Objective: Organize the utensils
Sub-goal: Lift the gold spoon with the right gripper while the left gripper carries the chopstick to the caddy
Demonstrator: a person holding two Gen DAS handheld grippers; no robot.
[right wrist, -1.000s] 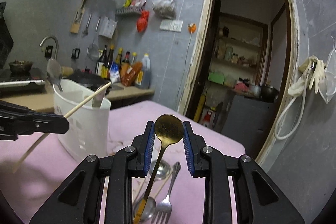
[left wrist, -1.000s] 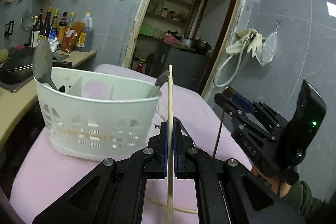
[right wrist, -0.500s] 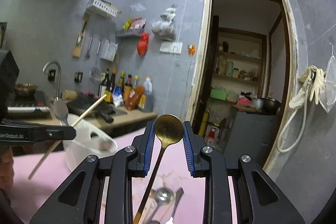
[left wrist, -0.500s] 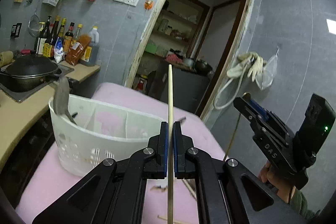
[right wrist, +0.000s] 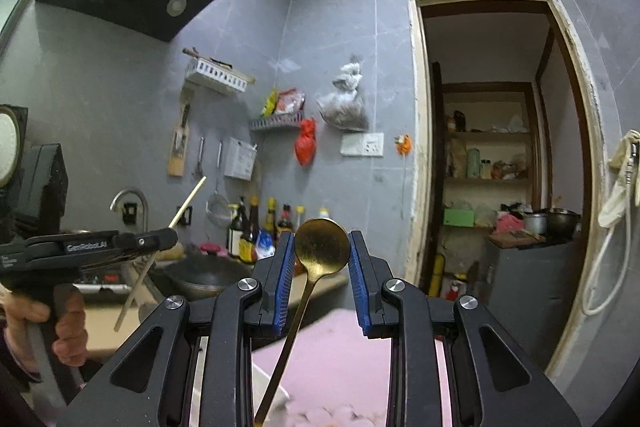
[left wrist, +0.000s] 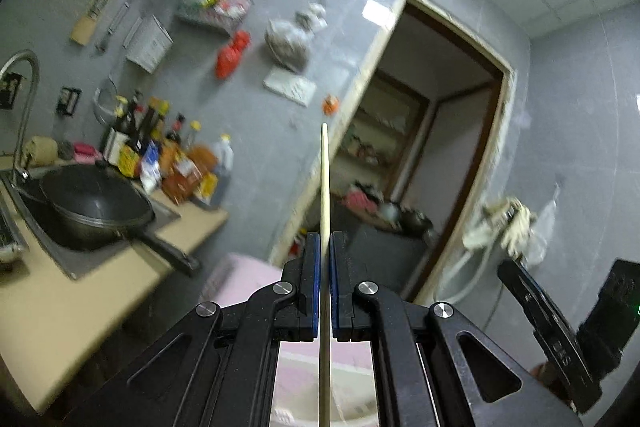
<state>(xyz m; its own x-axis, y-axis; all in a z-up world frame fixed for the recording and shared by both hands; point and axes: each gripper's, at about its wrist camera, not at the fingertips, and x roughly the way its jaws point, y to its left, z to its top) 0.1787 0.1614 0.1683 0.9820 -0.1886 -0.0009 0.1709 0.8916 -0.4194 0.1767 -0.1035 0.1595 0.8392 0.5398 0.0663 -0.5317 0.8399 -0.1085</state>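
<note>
left tool (left wrist: 325, 283) grips a chopstick (left wrist: 325, 187) at frame centre; right tool (right wrist: 321, 281) grips a gold spoon (right wrist: 321, 247). both items remain unplaced; depositing is left.

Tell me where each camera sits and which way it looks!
Left wrist: sits on the left hand-held gripper, tilted up toward wall and doorway; its fingers clamp a chopstick.
Right wrist: sits on the right hand-held gripper, facing the kitchen wall; a gold spoon sits between its fingers, and the person's hand shows.
Both see the doorway, the bottles, the wok and each other's gripper.
</note>
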